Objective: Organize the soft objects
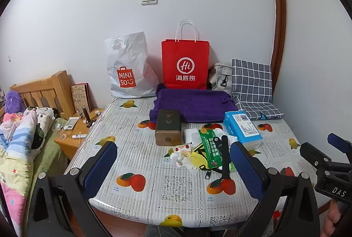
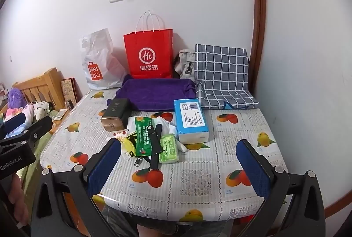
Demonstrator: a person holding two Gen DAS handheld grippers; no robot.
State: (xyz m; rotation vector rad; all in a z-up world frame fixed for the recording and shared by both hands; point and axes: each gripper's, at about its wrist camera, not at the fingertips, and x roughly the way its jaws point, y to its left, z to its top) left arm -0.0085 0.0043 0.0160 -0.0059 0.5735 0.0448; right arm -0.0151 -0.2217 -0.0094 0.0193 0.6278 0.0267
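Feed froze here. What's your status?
Left tool and right tool open, empty, short of the table. Purple towel untouched at back. Small clutter pile in front.

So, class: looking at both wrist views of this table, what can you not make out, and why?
- Inside of the red paper bag and the white plastic bag: both views show only their outsides.
- Grey bag: mostly hidden behind the checked cushion in both views.
- Small print on the tissue pack: too small.
- Items under the green packet: overlapped in the pile.
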